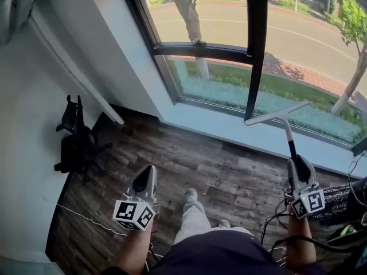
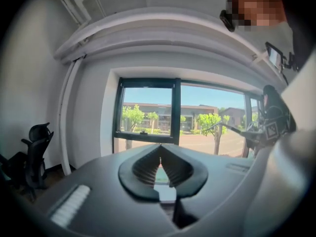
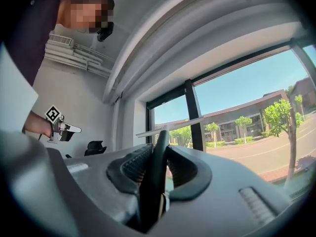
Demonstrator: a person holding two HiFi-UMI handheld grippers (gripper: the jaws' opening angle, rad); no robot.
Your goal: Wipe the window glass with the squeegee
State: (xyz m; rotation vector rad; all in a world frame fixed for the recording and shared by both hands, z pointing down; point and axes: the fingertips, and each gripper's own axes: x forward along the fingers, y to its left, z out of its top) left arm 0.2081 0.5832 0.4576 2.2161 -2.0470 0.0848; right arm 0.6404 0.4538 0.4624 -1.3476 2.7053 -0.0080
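Black-handled squeegee (image 1: pixel 285 125), pinched in right gripper (image 1: pixel 296 166) jaws (left gripper (image 1: pixel 147 179) jaws pressed together), seemingly hangs short of the window glass (image 1: pixel 309 22); press its blade flat.

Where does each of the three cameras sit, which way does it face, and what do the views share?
Head view: on the head, facing down at floor, window, both forearms.
Left gripper view: on the shut, empty left hand-held gripper, facing the window.
Right gripper view: on the right hand-held gripper, along the clamped squeegee, towards the window.
Shared: the window, in all three.
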